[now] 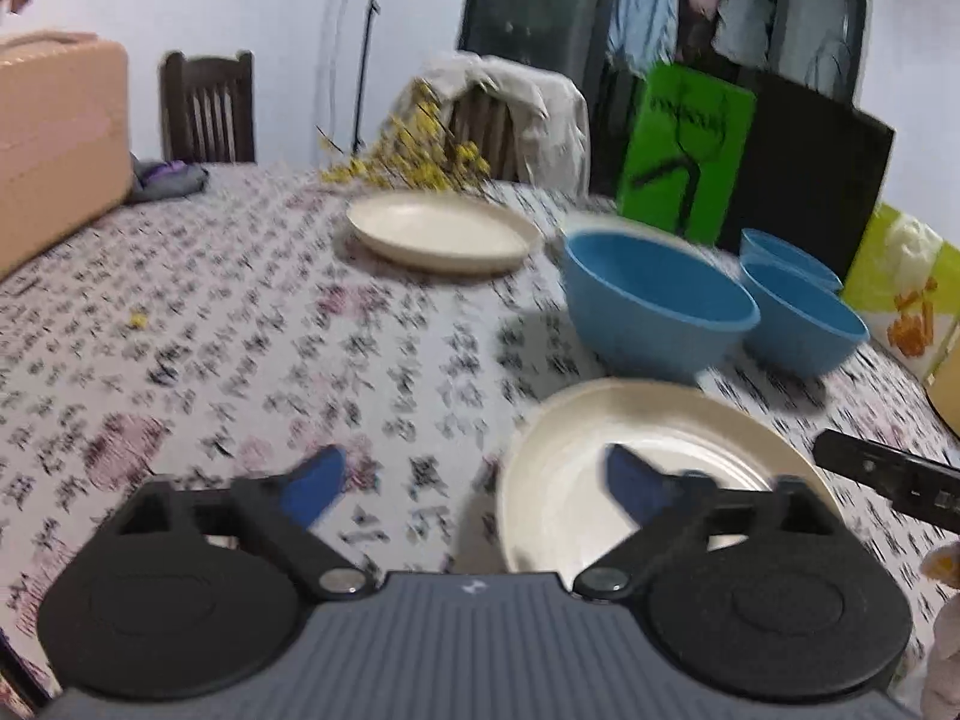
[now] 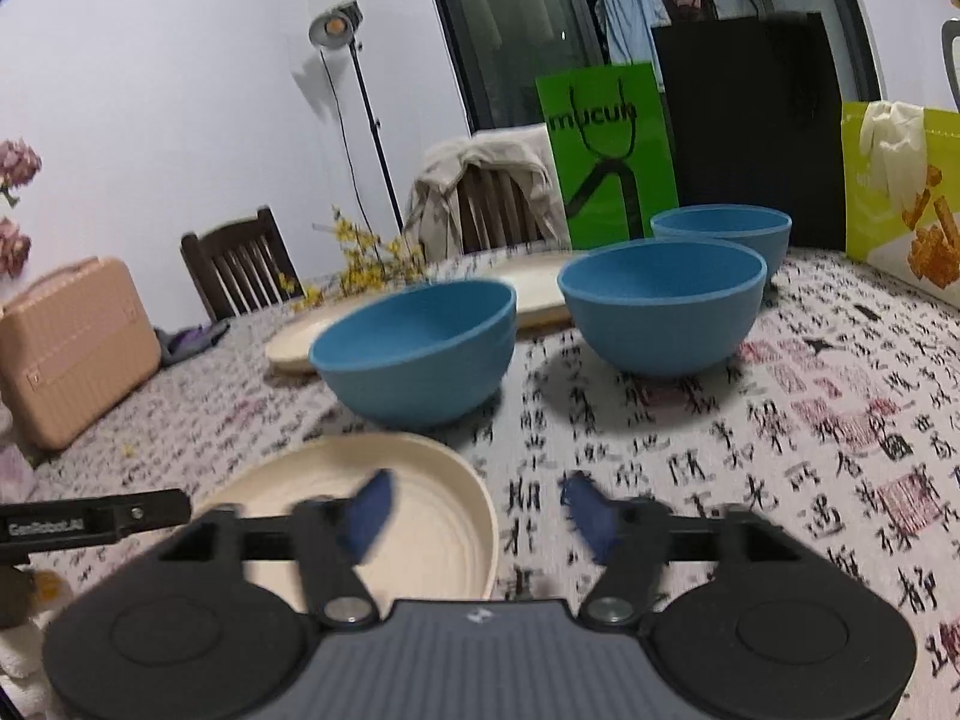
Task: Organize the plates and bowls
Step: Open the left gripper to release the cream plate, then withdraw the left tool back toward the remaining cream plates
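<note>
While both grippers hover empty, looks like the opening of a plate pick. Left gripper (image 1: 471,483) spread wide, nothing between the fingers, right finger over the near plate (image 1: 660,420). Right gripper (image 2: 474,507) also spread, empty, its left finger over the same plate (image 2: 420,480), rim roughly between the two fingers. Plate flat on the table (image 1: 240,312), low in both views.

Judged step: approach, no grasp yet. Next move probably calls for dropping one gripper so the rim sits between the fingers, one finger inside and one outside, then closing and lifting toward the far plate (image 1: 444,231) to stack. Shallow rim, so a low, flat entry likely needed. Bowls to nest after.

Left view only: far plate seen whole, well apart from the near one, just in front of yellow flowers (image 1: 414,144); bowl 1 (image 1: 654,306) between the plates, bowl 2 (image 1: 804,321) just beside it, bowl 3 (image 1: 786,258) mostly hidden behind. Heavy motion blur.

Right view only: all three bowls separate and upright: bowl 1 (image 2: 420,348), bowl 2 (image 2: 663,306), bowl 3 (image 2: 723,234). A third cream plate (image 2: 534,282) behind bowl 1, partly hidden. Far plate (image 2: 288,348) just a sliver. Lamp (image 2: 336,24) against the wall.
</note>
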`<state>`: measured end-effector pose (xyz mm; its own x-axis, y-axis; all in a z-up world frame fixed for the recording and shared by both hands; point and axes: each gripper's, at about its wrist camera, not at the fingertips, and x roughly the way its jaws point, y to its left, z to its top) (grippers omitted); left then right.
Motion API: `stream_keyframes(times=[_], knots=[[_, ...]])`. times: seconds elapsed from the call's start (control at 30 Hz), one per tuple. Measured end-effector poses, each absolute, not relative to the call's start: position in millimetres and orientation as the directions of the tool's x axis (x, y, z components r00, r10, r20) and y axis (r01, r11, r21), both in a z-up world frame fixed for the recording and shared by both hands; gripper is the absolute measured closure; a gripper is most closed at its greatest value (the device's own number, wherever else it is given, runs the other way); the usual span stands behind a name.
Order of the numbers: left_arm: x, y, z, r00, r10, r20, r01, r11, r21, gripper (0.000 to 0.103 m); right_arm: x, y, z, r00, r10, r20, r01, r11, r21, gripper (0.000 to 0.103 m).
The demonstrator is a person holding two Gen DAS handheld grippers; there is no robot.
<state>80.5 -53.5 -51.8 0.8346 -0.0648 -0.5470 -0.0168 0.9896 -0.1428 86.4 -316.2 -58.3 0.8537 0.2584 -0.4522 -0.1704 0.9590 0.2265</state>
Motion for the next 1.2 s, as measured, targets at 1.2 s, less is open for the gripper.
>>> stream_keyframes(times=[1.2], knots=[[109,-11,-79,0.835,-0.111,-0.539,-0.051,0.959,-0.277,0.0,102,-311,-77,0.902,0.227,-0.367,-0.159,0.965,0.208,0.0]])
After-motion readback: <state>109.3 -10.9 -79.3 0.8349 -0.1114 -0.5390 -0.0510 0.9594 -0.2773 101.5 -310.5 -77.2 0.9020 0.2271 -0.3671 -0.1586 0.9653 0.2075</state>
